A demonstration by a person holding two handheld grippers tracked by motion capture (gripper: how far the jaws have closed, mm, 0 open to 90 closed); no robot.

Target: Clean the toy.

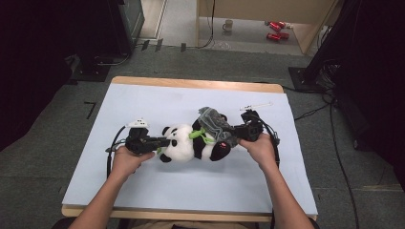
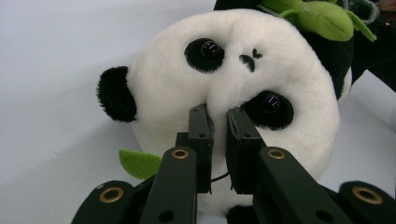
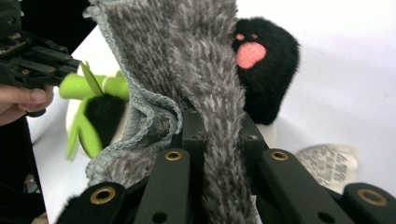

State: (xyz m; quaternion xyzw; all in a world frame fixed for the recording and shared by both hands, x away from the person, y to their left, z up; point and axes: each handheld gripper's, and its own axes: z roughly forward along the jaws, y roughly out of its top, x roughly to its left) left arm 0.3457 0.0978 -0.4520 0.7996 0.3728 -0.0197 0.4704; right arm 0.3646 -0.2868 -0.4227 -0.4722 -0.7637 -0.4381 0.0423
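A black-and-white panda plush (image 1: 186, 143) lies on the pale table (image 1: 143, 100), head to the left. A green bamboo sprig (image 1: 199, 135) crosses its chest. My left gripper (image 1: 162, 141) is at the head. In the left gripper view, the left gripper (image 2: 217, 116) is shut on the white muzzle of the panda (image 2: 233, 79). A grey fuzzy cloth (image 1: 215, 121) drapes over the panda's lower body. My right gripper (image 1: 234, 131) is at the cloth's right end. In the right gripper view, the right gripper (image 3: 219, 126) is shut on the cloth (image 3: 196, 56), and a black paw (image 3: 261, 60) with a pink pad lies behind it.
The table's wooden far edge (image 1: 191, 83) borders grey carpet. On the floor beyond stand a mug (image 1: 228, 25) and red cans (image 1: 277, 29). Dark equipment stands flank the table, and cables (image 1: 334, 143) run along the right. A printed fabric label (image 3: 329, 161) lies by the paw.
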